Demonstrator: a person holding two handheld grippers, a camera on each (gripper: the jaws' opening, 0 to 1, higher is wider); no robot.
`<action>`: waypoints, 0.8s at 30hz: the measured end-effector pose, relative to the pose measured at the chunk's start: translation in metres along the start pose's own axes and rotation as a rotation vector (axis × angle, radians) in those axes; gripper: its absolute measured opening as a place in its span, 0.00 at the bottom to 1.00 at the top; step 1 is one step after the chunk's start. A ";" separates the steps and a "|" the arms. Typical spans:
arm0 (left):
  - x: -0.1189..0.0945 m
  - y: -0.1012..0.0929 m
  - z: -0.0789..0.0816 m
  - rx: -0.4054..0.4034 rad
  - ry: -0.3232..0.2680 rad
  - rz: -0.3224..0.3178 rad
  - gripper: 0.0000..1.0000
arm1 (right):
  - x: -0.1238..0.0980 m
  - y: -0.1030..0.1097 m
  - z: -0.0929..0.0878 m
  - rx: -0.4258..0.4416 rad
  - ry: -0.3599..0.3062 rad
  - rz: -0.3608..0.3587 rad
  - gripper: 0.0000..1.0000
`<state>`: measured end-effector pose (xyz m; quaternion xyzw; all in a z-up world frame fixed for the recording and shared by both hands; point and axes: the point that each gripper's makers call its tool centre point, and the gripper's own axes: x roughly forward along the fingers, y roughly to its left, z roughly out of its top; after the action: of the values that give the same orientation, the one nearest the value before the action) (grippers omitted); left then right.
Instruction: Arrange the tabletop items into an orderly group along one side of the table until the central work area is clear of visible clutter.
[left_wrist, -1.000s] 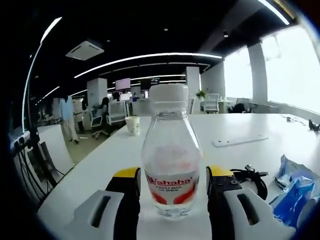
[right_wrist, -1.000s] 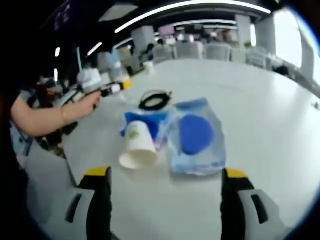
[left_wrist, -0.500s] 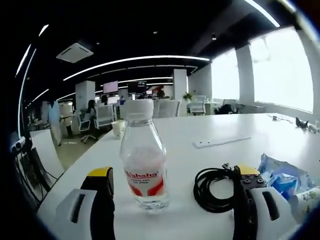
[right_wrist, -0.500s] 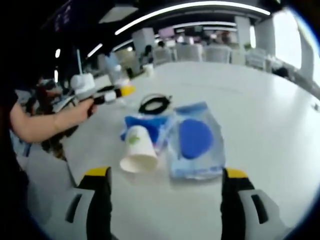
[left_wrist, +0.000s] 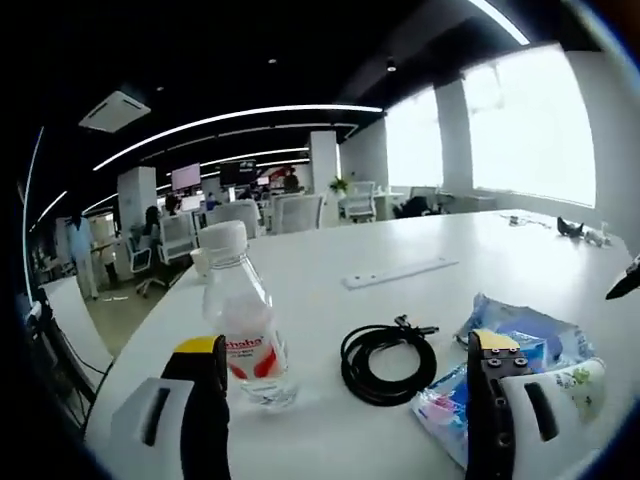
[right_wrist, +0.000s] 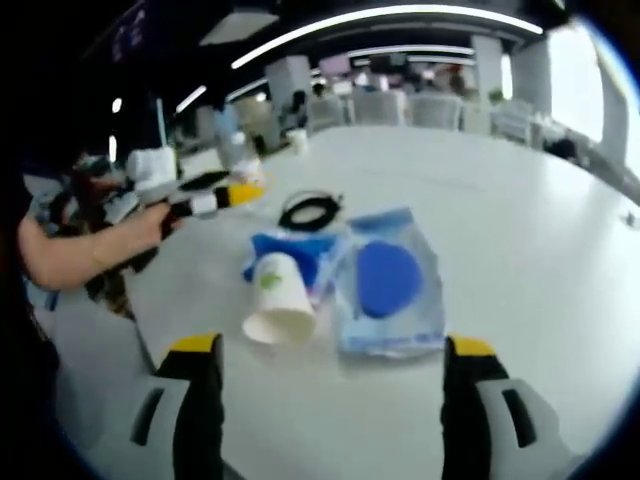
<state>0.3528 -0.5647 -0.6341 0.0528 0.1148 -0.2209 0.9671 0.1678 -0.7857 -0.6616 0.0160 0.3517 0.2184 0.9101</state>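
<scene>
One item looks placed — the water bottle (left_wrist: 243, 318) stands upright near the table (left_wrist: 400, 260) edge, just beside the left jaw of the left gripper (left_wrist: 350, 400) but not held; that gripper's jaws stand wide apart with nothing between them. Just beyond the gap lies the coiled black cable (left_wrist: 388, 358), and toward the right jaw the blue plastic packets (left_wrist: 500, 360) with a tipped paper cup (left_wrist: 575, 385) partly hidden behind the jaw.

Right gripper (right_wrist: 328, 400): jaws also spread wide, empty, hovering short of the clutter. Ahead of it the paper cup (right_wrist: 280, 297) lies on its side, touching the blue packets (right_wrist: 385, 280); the cable (right_wrist: 310, 210) sits beyond them, near the left gripper (right_wrist: 215, 195) held in the person's hand (right_wrist: 150, 222).

Judgement — early stage. Bottle appears set at one side; cable, cup and packets are left in a loose cluster toward the middle and need moving alongside it. A second cup (left_wrist: 200, 262) stands farther along the table edge
</scene>
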 end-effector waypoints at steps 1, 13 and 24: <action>0.000 -0.002 0.001 0.005 -0.006 -0.006 0.99 | 0.000 0.001 0.001 0.000 -0.001 0.000 0.87; 0.006 -0.036 0.001 0.029 0.016 -0.160 0.92 | -0.004 -0.002 0.001 0.057 -0.009 -0.052 0.83; 0.027 -0.049 0.001 0.090 0.047 -0.248 0.89 | 0.001 -0.005 -0.011 0.132 0.014 -0.077 0.79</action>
<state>0.3550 -0.6202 -0.6418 0.0866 0.1328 -0.3425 0.9261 0.1626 -0.7910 -0.6714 0.0608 0.3719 0.1596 0.9124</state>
